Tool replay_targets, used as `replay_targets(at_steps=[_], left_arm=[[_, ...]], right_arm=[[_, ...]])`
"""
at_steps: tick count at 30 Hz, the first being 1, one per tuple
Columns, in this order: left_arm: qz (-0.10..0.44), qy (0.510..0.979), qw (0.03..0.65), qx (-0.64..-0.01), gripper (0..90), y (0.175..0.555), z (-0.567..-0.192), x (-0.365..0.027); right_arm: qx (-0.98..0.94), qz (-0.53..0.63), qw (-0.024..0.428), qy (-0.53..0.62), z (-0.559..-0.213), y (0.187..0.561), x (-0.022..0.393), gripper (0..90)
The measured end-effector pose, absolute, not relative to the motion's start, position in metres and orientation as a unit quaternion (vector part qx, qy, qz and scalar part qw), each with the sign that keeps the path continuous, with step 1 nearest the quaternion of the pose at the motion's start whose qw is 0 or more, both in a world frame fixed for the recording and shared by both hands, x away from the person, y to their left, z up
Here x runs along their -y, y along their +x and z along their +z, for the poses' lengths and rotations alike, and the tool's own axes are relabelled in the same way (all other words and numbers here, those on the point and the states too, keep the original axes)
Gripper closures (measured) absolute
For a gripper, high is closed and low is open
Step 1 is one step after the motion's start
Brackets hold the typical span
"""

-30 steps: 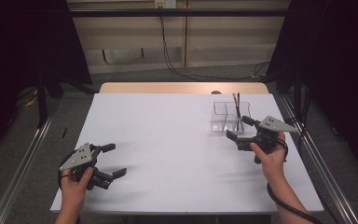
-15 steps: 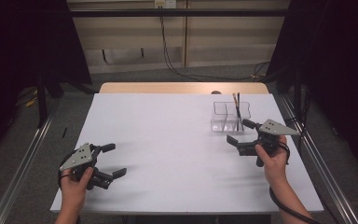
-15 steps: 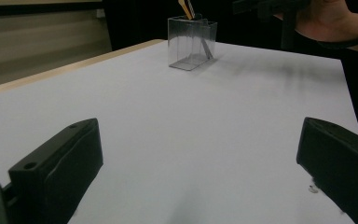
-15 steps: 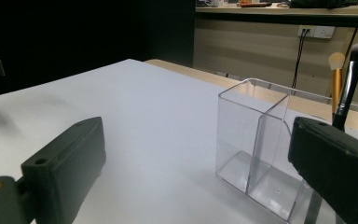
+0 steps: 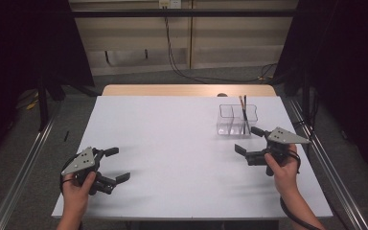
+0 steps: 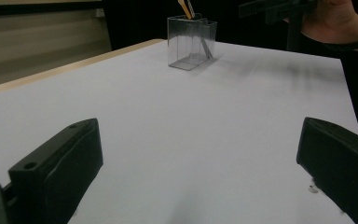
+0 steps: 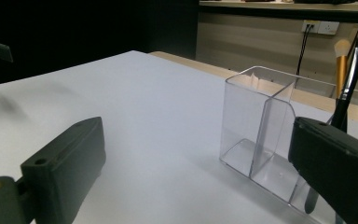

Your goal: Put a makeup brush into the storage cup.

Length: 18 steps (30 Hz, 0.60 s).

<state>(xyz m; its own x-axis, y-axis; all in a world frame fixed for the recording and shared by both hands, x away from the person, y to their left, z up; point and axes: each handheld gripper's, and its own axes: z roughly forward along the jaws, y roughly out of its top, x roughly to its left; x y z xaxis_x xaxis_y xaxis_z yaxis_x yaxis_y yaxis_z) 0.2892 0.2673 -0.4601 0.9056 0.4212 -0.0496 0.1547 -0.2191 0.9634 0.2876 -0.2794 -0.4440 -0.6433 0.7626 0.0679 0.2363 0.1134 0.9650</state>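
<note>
Well, with both the left gripper (image 5: 111, 165) and right gripper (image 5: 249, 140) spread and empty, I'd approach the brushes (image 7: 349, 84) in the clear organiser (image 5: 237, 120) just ahead slowly.

1. A white-topped table (image 5: 172, 143) fills the middle of the frame, with a bare wooden strip (image 5: 187, 90) along its far edge.
2. Grey carpet (image 5: 14, 143) lies around it.
3. Black curtains (image 5: 24, 43) hang at upper left and upper right.
4. A beige wall (image 5: 220, 43) at top centre carries a socket (image 5: 168, 4) and dangling cables (image 5: 172, 52).
</note>
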Motion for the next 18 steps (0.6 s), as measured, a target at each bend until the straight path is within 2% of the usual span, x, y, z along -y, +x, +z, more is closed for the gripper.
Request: replay_targets(at_steps=[18], left_arm=[[0.112, 0.773, 0.596, -0.186, 0.2, 0.289, -0.460, -0.267]], right_arm=[[-0.715, 0.558, 0.230, 0.353, -0.448, 0.274, 0.288, 3.4]])
